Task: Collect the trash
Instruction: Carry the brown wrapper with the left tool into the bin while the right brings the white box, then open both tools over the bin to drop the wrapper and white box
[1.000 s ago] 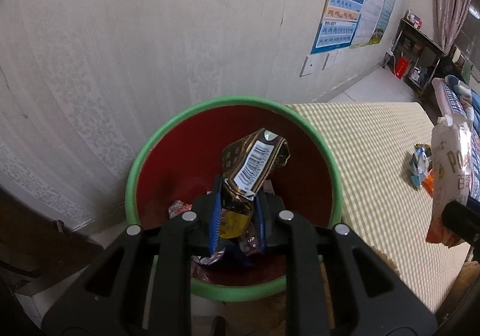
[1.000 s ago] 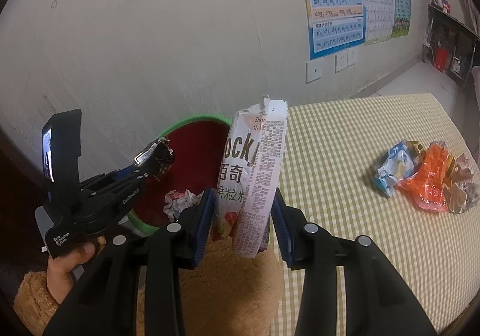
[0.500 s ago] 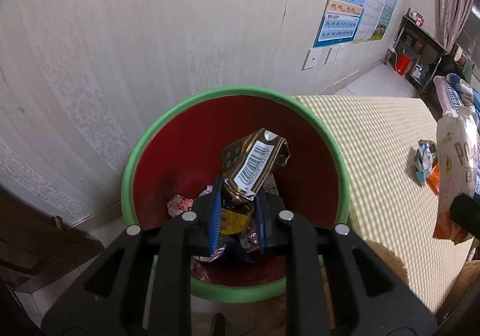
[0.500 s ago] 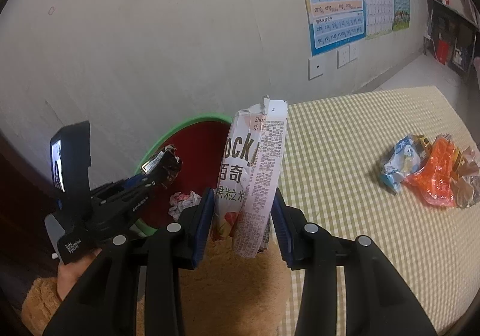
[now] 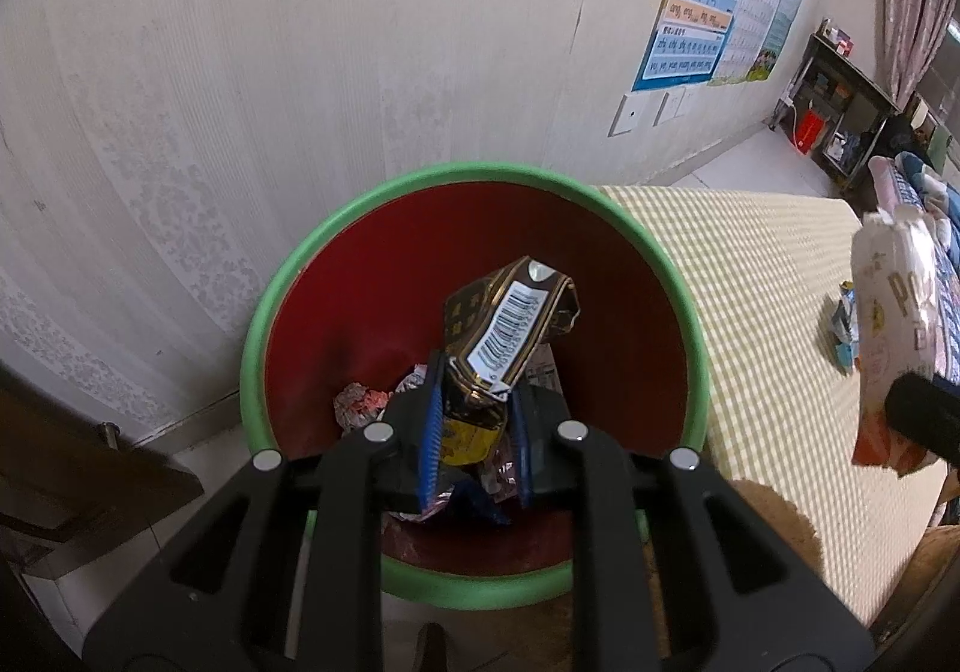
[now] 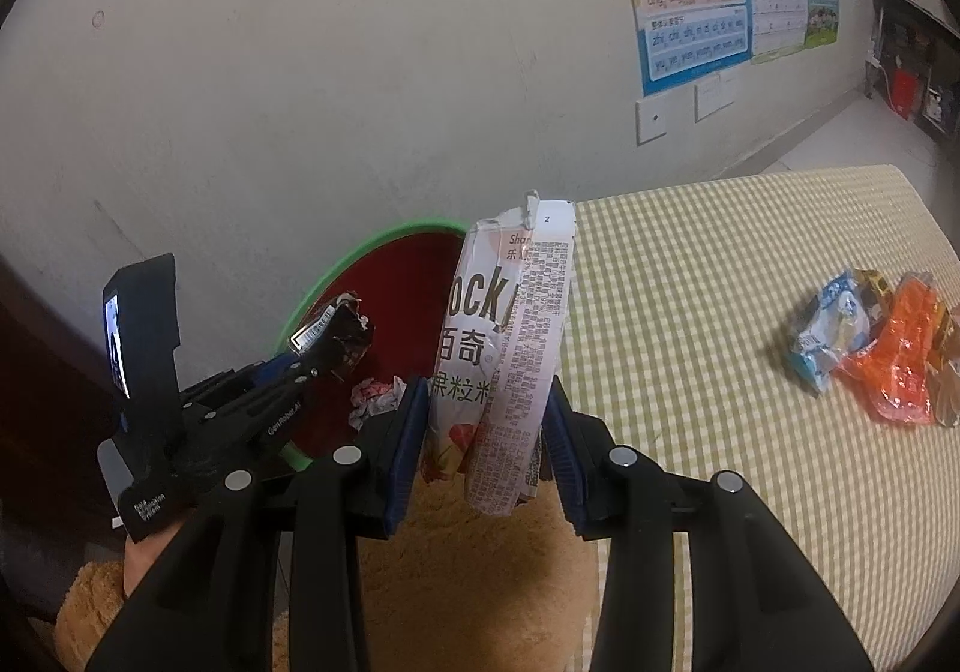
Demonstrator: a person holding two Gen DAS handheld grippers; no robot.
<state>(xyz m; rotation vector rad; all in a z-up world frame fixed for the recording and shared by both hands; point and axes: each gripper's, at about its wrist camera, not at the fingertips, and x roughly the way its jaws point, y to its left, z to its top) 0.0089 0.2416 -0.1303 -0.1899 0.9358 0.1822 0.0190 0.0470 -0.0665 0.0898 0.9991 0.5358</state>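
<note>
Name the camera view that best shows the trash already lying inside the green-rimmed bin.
The left wrist view: it looks straight down into the bin, showing crumpled wrappers on its red floor, partly behind the left claw. The right wrist view sees the bin obliquely; only one crumpled piece shows.

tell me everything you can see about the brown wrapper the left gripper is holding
The brown wrapper is a crumpled, glossy foil-like snack packet, dark brown with gold trim, a yellow patch low down and a white barcode label facing the left wrist camera. Its top edge looks torn open and it seems flattened. It stands roughly upright, tilted a little right, pinched at its lower part between the blue pads of the left gripper. It hangs over the opening of the bin, above the trash already inside; nothing but the pads seems to touch it.
</note>
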